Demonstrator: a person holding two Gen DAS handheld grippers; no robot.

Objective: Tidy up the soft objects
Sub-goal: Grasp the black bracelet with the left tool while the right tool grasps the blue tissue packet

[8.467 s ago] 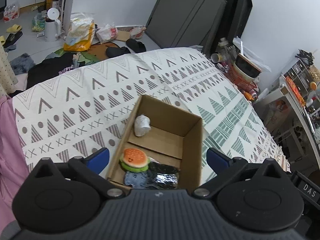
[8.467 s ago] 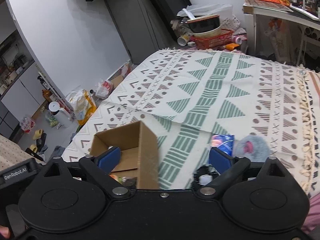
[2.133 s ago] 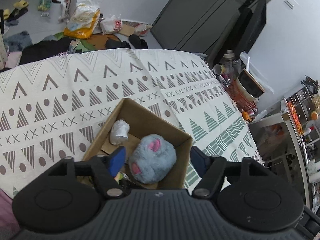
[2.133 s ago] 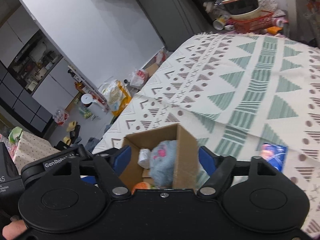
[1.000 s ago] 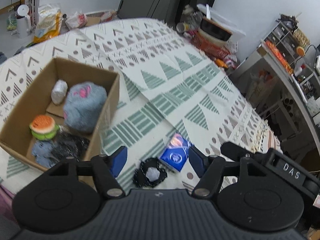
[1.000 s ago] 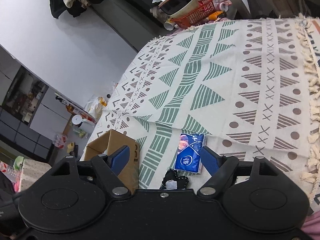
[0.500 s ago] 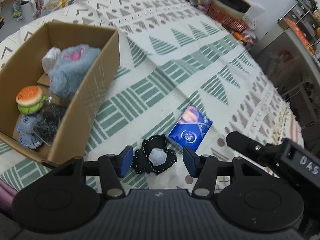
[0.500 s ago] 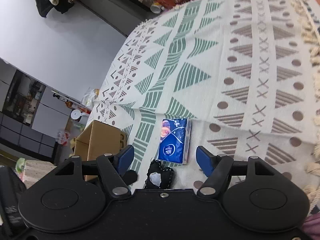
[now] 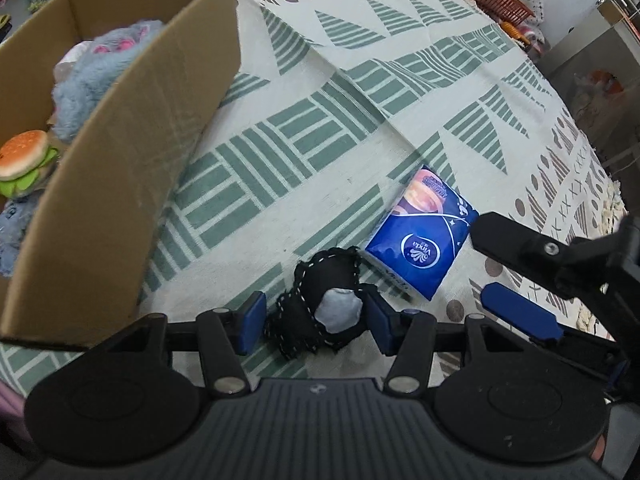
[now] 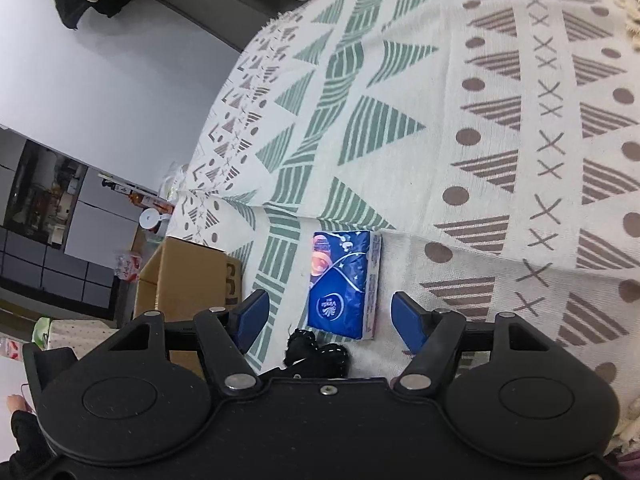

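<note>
Black fabric, edged in white stitching and wrapped round a pale grey centre, makes up the small soft pouch [image 9: 320, 316] lying on the patterned green-and-brown woven cloth [image 9: 360, 80], squarely between the two blue pads of the left hand-held gripper [image 9: 316, 322]. What exactly the pouch is cannot be made out. The pads stand just beside its flanks, partly open, and whether they press it is unclear. In the right wrist view only the pouch's upper edge [image 10: 316, 350] shows above the black gripper body.

Touching the pouch's far corner lies a blue plastic-wrapped tissue pack [image 9: 424, 238], flat on the cloth. The right hand-held gripper [image 10: 326, 320] hangs released over its near end, fingers spread wider than the pack and clear of it; from the left wrist view that gripper's finger [image 9: 520, 316] reaches in from the right.

To the left stands an open brown cardboard box [image 9: 132, 168], cut off by the frame edge. Its near wall hides much of what lies inside: a fluffy grey-blue plush with pink patches [image 9: 100, 76], a squashy burger toy [image 9: 26, 158], and a pale blue soft item [image 9: 14, 236] only partly seen.
</note>
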